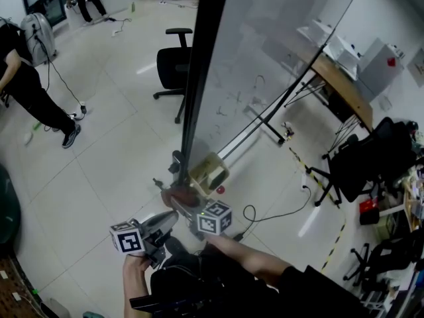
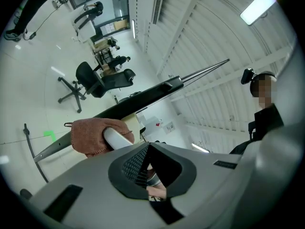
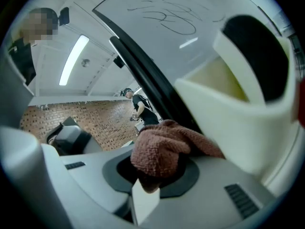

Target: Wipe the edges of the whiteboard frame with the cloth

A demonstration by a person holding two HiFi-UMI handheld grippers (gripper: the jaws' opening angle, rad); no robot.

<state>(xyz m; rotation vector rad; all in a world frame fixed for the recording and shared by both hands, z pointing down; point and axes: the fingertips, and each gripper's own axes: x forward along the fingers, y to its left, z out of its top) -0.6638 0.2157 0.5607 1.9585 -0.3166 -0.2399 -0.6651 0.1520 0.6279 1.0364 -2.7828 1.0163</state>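
The whiteboard (image 1: 265,65) stands on the floor, its black frame edge (image 1: 199,78) running down towards me. A reddish-brown cloth (image 1: 177,195) sits at the foot of that edge, and my right gripper (image 1: 181,201) is shut on it. In the right gripper view the cloth (image 3: 159,149) bunches out of the right gripper (image 3: 155,173) against the black frame (image 3: 138,70). My left gripper (image 1: 168,220) hangs just left of it, shut with nothing in it. The left gripper view shows the cloth (image 2: 88,136) against the frame (image 2: 138,101), beyond the left gripper (image 2: 147,148).
A cream box-like object (image 1: 209,171) hangs at the board's lower corner, beside the cloth. A black office chair (image 1: 173,65) stands behind the board. A person (image 1: 26,91) walks at the far left. A desk (image 1: 341,78), more chairs (image 1: 364,161) and a floor cable (image 1: 268,214) lie to the right.
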